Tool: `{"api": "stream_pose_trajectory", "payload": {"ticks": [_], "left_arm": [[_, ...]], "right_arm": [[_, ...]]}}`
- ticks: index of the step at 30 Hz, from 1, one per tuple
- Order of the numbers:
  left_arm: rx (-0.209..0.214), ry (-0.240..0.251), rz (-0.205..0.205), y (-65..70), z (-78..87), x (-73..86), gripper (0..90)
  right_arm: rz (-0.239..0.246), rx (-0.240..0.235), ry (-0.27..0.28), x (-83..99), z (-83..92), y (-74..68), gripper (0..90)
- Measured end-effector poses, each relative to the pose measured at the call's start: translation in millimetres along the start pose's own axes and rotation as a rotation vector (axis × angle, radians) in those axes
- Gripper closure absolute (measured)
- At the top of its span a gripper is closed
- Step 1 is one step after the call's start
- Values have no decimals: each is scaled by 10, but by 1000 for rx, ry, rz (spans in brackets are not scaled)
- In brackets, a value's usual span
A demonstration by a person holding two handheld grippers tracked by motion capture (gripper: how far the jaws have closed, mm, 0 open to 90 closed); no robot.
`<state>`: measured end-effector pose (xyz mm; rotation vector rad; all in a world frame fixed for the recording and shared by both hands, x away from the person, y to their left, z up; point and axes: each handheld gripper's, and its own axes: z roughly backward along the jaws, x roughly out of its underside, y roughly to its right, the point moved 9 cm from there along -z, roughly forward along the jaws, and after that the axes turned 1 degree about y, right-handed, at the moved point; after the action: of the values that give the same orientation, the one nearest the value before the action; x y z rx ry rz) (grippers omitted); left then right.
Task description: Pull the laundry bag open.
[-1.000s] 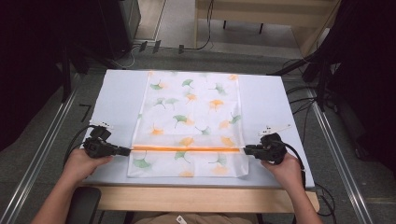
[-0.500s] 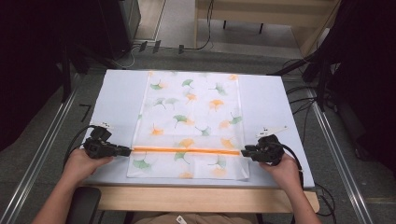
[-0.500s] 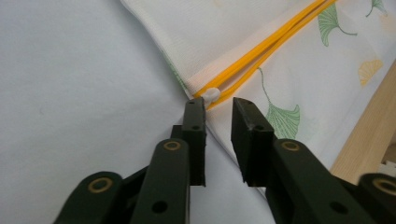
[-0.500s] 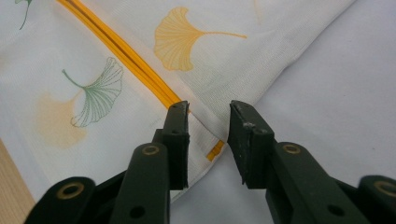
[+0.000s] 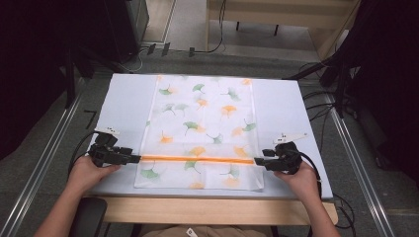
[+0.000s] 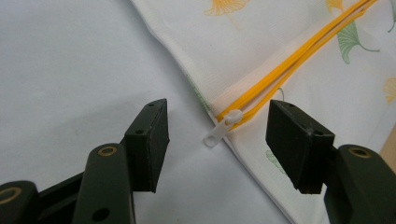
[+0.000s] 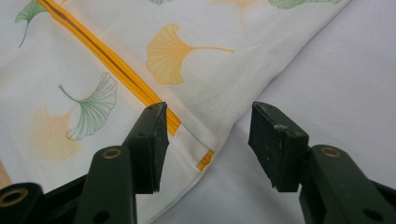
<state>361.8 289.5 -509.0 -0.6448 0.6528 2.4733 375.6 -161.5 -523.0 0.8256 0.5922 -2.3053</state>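
Note:
A white mesh bag (image 5: 202, 129) printed with green and orange leaves lies flat on the pale blue mat (image 5: 121, 106). An orange zipper (image 5: 197, 159) runs across its near part. My left gripper (image 5: 137, 158) sits at the zipper's left end; its jaws have just been opening and stand apart, with the white zipper pull (image 6: 219, 131) lying untouched on the mat between them. My right gripper (image 5: 258, 161) is at the zipper's right end; its jaws have just been opening too, and the bag's edge with the zipper end (image 7: 204, 161) lies free between them.
The mat covers a wooden table whose front edge (image 5: 212, 210) runs just below the bag. Bare mat lies left and right of the bag. Dark equipment and cables stand beyond the far edge, and metal rails (image 5: 42, 168) run along both sides.
Both grippers have opened their jaws and let go of the zipper's ends. The hands have stayed where they were, and the bag lies as before.

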Motion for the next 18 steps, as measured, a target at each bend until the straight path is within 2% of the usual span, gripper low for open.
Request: {"api": "stream_pose_trajectory", "payload": {"ticks": [5, 11, 16, 18], "left_arm": [[-19, 11, -19, -6, 1, -15, 381], [-57, 30, -39, -51, 28, -33, 368], [-80, 51, -33, -104, 64, -47, 356], [-101, 75, -22, -147, 95, -62, 350]], "right_arm": [[4, 7, 13, -10, 13, 21, 453], [-15, 23, 48, -27, 69, 89, 407], [-35, 57, 76, -34, 124, 158, 393], [-45, 69, 98, -38, 172, 215, 385]]}}
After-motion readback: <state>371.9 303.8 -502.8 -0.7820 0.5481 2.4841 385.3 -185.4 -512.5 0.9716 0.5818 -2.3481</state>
